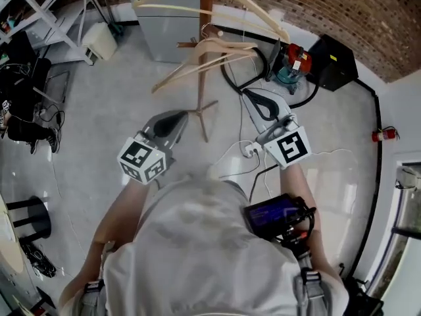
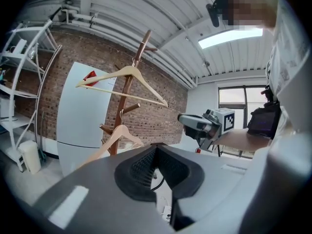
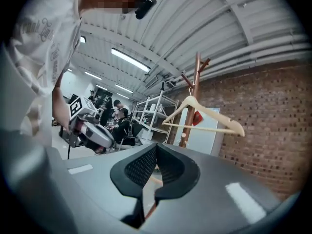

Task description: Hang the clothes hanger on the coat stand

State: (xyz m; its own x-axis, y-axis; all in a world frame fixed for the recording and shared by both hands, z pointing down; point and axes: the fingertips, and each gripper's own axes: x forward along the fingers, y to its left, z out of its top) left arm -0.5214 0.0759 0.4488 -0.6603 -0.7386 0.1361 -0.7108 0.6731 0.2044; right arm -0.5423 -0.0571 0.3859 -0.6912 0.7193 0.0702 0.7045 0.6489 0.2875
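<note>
Pale wooden clothes hanger (image 1: 253, 8) hangs high on the brown wooden coat stand (image 2: 140, 52), with a second pale hanger (image 1: 210, 48) on a lower peg. The left gripper (image 1: 184, 114) and right gripper (image 1: 250, 96) sit nearer the person, touching neither hanger, each with its jaws closed together and empty. Their marker cubes (image 1: 141, 160) carry black-and-white squares. A glossy grey floor (image 1: 99, 110) runs to the far red brick wall (image 1: 316, 5).

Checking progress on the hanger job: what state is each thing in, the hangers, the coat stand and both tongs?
Coat stand: upright.
Upper hanger: hung on it, high up.
Lower hanger: hung on it, lower down.
Left tongs: shut, empty.
Right tongs: shut, empty.
</note>
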